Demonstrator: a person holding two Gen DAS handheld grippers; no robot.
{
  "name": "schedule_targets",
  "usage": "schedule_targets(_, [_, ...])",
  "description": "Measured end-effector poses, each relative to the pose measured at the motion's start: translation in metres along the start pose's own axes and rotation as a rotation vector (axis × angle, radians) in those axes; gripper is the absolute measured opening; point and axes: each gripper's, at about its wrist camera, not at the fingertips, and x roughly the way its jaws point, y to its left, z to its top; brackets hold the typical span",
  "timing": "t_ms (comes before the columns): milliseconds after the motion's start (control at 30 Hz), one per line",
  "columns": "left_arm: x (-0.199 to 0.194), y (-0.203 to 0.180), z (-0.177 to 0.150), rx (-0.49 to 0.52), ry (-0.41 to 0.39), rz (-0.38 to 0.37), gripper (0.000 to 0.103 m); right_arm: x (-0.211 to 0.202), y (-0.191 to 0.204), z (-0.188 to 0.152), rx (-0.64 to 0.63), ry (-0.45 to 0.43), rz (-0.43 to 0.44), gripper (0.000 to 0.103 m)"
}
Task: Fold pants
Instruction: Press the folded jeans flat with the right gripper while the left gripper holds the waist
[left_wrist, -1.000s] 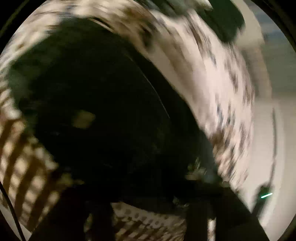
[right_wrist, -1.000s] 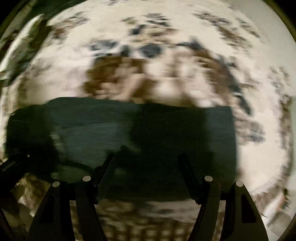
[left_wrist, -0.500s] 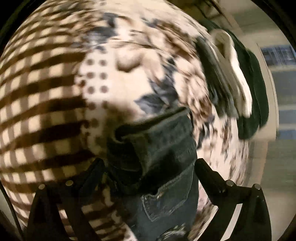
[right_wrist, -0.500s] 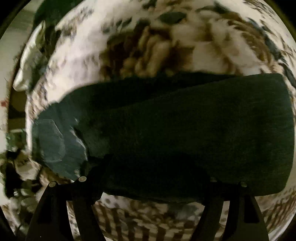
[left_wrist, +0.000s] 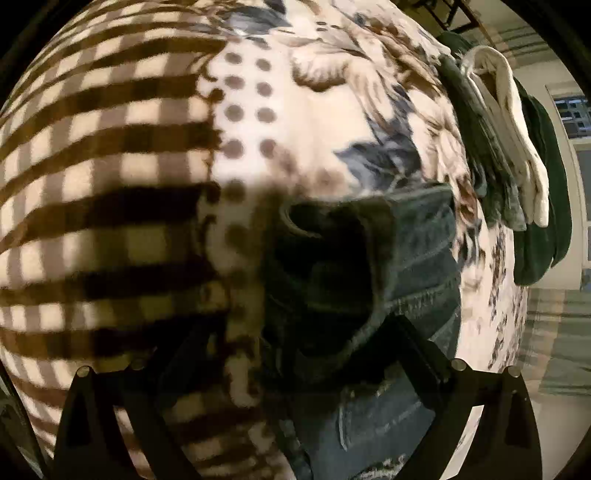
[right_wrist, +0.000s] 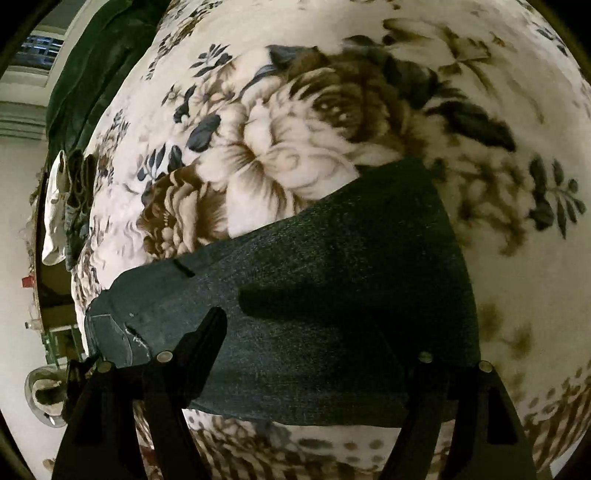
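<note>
Start at your left: the left gripper (left_wrist: 295, 332) has its fingers spread wide apart with nothing pinched between them; one finger (left_wrist: 177, 354) hangs over the brown-checked part of the blanket (left_wrist: 110, 147), the other finger (left_wrist: 413, 350) rests against the denim; between them lies the bunched end of the pants (left_wrist: 369, 277), dark blue jeans folded into thick layers, with an open rolled hem showing at the top of the pile and a stitched pocket edge toward the bottom of the view; further right, at the far edge of the blanket, you have a white garment (left_wrist: 517, 147) draped over a dark green cloth (left_wrist: 546, 203).

In your right wrist view, going left to right: the same dark green cloth (right_wrist: 92, 74) and white garment (right_wrist: 55, 206) sit at the far left edge of the bed; the pants (right_wrist: 332, 277) lie flat as a broad folded band across the floral blanket (right_wrist: 295, 129), pocket end to the left, straight folded edge to the right; the right gripper (right_wrist: 314, 332) is likewise spread wide and holds nothing; its left finger (right_wrist: 199, 339) lies over the denim near the pocket end; its right finger is lost in shadow against the dark cloth, so you cannot tell whether it touches.
</note>
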Motion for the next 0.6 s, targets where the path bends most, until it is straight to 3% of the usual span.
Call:
schedule_targets(167, [0.005,0.002,0.013,-0.021,0.003,-0.089,0.099,0.004,0.000,-0.007,-0.019,-0.002,0.016,0.078])
schedule_targets(267, [-0.005,-0.009,0.010,0.046,-0.008,-0.197,0.099,0.006,0.002,-0.008,-0.039,0.000,0.017,0.078])
schedule_targets(367, [-0.006,-0.018,0.009,0.137,-0.007,-0.190,0.099,0.006,0.003,-0.009,-0.064,0.003,0.008,0.078])
schedule_targets(433, [0.007,-0.008,0.015,0.121,0.012,-0.158,0.099,0.007,0.004,-0.010,-0.077,0.005,0.003,0.078])
schedule_targets(500, [0.020,0.005,0.023,0.065,0.015,-0.191,0.100,0.008,0.005,-0.010,-0.090,0.010,-0.006,0.078])
schedule_targets(600, [0.020,-0.006,0.028,0.044,-0.003,-0.187,0.099,0.008,0.007,-0.010,-0.099,0.017,-0.013,0.078])
